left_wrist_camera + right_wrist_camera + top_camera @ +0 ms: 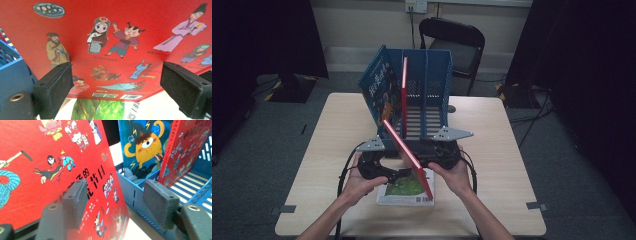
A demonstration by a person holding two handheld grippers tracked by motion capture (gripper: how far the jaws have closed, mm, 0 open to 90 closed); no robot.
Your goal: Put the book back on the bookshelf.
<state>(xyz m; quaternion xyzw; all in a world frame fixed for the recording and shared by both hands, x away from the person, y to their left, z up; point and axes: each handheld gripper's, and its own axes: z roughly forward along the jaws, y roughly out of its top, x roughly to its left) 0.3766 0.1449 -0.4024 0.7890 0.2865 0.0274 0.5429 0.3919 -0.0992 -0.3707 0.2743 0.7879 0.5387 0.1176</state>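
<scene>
Book in hand: the red picture book [407,150] stood tilted on edge between your two grippers, at 6 o'clock from the blue file rack [419,95], over a green-covered book [404,189] lying flat on the worktop [492,150].
Left gripper: your left gripper [404,172] had its jaws spread wide in its own view, with the red picture book's [120,45] back cover between and beyond them; no pad looked pressed to it.
Right gripper: your right gripper [422,161] was open too; in its view the front cover [50,170] sat close by the left-hand pad, and contact could not be told.
Rack: a blue monster book [379,90] leaned in the 9 o'clock slot, and another red book [404,92] stood upright beside it.
Handling: you were likely dealing with a thin, light, glossy hardback, stiff but slippery and quick to topple.
Hold: you would have done best pinching across both covers near the lower edge.
</scene>
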